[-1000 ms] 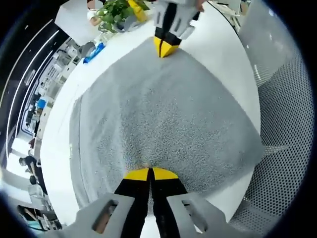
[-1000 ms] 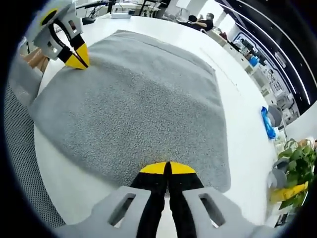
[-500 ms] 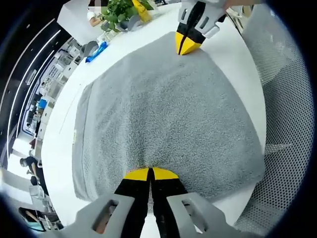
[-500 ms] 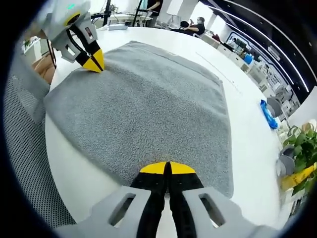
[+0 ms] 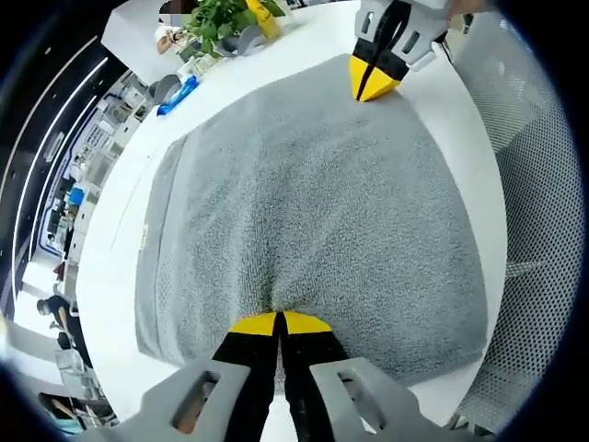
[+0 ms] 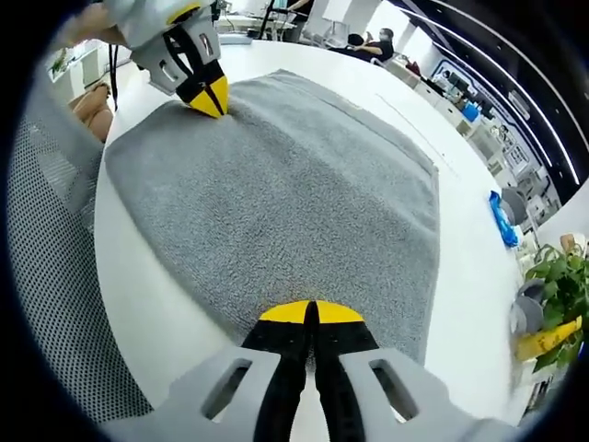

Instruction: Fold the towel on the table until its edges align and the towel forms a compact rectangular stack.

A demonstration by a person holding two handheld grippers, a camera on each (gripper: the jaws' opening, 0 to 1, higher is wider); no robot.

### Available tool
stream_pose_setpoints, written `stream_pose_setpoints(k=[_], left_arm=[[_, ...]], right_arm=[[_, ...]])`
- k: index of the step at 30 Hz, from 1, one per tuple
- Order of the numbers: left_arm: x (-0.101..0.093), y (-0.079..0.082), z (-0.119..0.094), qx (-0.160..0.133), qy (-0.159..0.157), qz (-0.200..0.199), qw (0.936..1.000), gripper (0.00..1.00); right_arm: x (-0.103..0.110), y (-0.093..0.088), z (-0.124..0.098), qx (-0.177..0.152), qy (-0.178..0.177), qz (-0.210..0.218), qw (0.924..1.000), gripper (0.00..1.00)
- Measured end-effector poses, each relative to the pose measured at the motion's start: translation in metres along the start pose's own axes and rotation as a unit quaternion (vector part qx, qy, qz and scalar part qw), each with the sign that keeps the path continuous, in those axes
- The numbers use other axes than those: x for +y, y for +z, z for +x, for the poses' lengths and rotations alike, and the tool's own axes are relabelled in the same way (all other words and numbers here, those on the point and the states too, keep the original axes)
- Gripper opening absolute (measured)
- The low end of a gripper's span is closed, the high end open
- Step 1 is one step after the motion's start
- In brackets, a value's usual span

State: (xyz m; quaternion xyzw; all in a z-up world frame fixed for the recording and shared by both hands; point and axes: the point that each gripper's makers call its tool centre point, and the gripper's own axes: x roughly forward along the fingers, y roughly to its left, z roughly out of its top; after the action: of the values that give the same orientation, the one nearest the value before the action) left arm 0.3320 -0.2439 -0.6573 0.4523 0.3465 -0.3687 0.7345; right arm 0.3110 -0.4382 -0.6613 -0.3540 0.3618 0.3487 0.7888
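A: Start with the left gripper view. What does it give you?

B: The left gripper (image 5: 278,324) has its yellow-tipped jaws pressed together on the near edge of the grey towel (image 5: 304,212), and the cloth puckers where they bite. The towel lies spread on the white table (image 5: 230,87). At its far side the right gripper (image 5: 373,85) sits on another part of the edge, jaws together.

A: Anything different from a second ago?

B: Yes. The towel looks flatter and squarer now, and the far gripper sits further right in the picture. Part of that may be camera motion, but the cloth reads as being drawn taut between the two grips.

A: And the clutter beyond it?

B: A potted plant (image 5: 213,18) and a small blue object (image 5: 175,97) stand well apart from the towel, near the table's far rim.

A: Now the right gripper view.

B: Same story mirrored. The right gripper's jaws are clamped on the towel's near edge, and the left gripper pinches the far one. The towel's long side edge now runs straighter than in the earlier pictures. The mesh chair (image 6: 51,249) shows beside the table.

A: So where does that leave the fold?

B: I judge the towel is held along one edge and tensioned, ready to be carried across. No compact stack yet.
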Motion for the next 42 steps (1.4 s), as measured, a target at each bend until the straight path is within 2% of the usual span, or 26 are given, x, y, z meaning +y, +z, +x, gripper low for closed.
stream_pose_setpoints(k=[18,22,25,33,42], left_arm=[[0.012,0.002,0.007,-0.003,-0.001,0.012,0.9999,0.01],[0.014,0.003,0.008,-0.002,0.005,0.016,0.9999,0.01],[0.016,0.004,0.010,-0.005,0.021,0.027,0.9994,0.01],[0.024,0.006,0.013,-0.014,0.048,0.038,0.9980,0.01],[0.031,0.007,0.016,-0.024,0.058,0.032,0.9975,0.01]], right_arm=[[0.011,0.000,-0.003,0.005,0.009,-0.003,0.9999,0.00],[0.012,0.000,-0.004,0.006,0.011,-0.005,0.9999,0.00],[0.014,0.000,-0.005,0.000,0.013,-0.005,0.9999,0.00],[0.021,0.000,-0.008,-0.020,0.033,0.044,0.9983,0.00],[0.026,0.002,-0.010,-0.030,0.039,0.055,0.9973,0.00]])
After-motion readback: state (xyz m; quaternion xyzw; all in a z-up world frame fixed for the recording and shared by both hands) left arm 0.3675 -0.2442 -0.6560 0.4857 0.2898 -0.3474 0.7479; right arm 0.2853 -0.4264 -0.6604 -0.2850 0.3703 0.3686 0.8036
